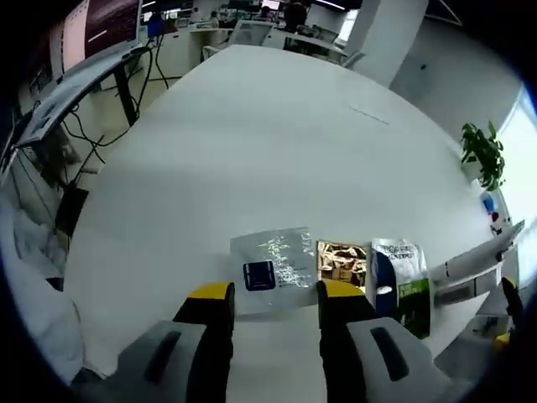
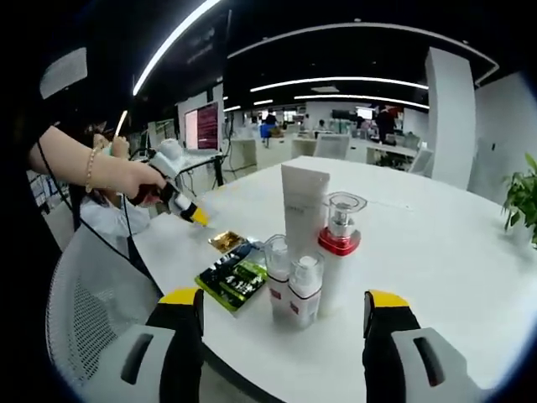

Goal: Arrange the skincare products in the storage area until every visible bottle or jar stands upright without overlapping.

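Bright, even office light from ceiling strips [image 2: 336, 82] — soft shadows, heavy fisheye bending at edges, slight blur.

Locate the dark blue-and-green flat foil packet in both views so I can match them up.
Left gripper view: the dark blue-and-green flat foil packet lies lower right on the white table, just right of the small gold packet.
Right gripper view: the packet lies lower left of centre, nearer the camera than the gold packet.
Shared landmark: the green potted plant, far right in both.

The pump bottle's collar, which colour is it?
Red, under a clear cap; the pump bottle shows best in the right gripper view.
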